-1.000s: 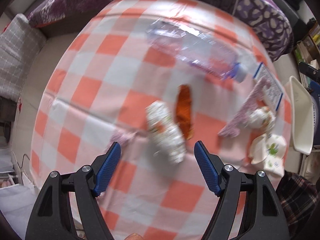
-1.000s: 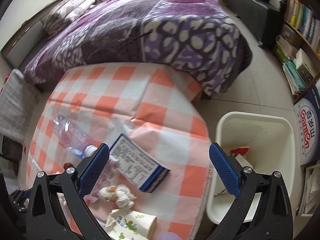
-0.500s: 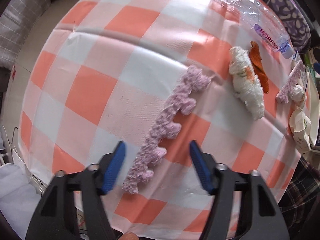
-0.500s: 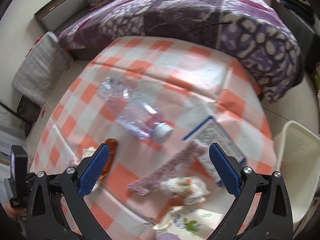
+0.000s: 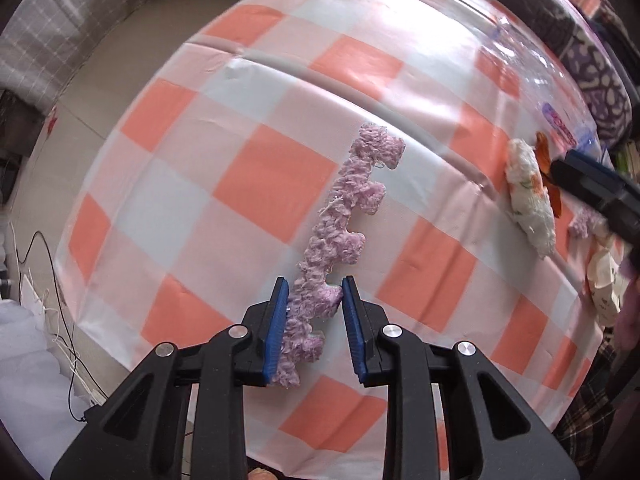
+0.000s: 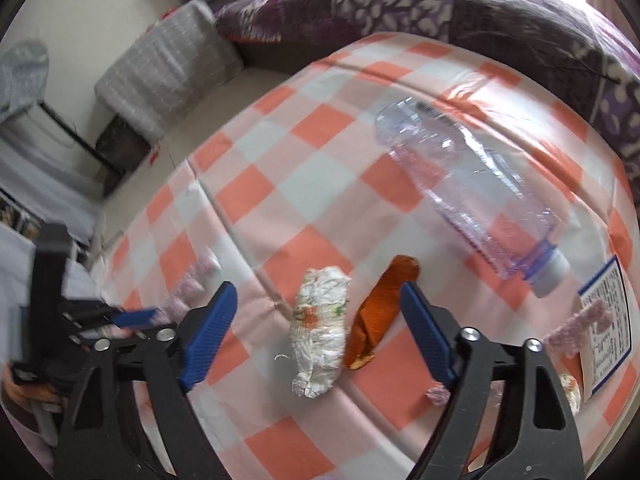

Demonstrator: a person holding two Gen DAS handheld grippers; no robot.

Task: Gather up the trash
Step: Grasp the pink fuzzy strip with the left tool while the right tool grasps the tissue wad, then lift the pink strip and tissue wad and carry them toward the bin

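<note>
My left gripper (image 5: 313, 322) is closed on the near end of a long fuzzy pink strip (image 5: 344, 216) that lies on the orange-and-white checked tablecloth (image 5: 248, 184). My right gripper (image 6: 318, 320) is open above a crumpled white tissue wad (image 6: 320, 336) and an orange wrapper (image 6: 380, 312), which lie between its fingers. The tissue wad (image 5: 530, 196) and the wrapper (image 5: 550, 176) also show at the right of the left wrist view. A clear plastic bottle (image 6: 472, 196) lies beyond them.
A blue-edged printed card (image 6: 604, 320) and a second pink fuzzy piece (image 6: 580, 324) lie at the right. More crumpled paper (image 5: 604, 276) sits by the table's right edge. A purple-patterned bed (image 6: 440, 4) and a grey cushion (image 6: 168, 68) stand beyond the table.
My left gripper has closed from wide open onto the pink strip's near end. My right gripper has swung left and down, from the bin side to over the tissue wad and wrapper.
</note>
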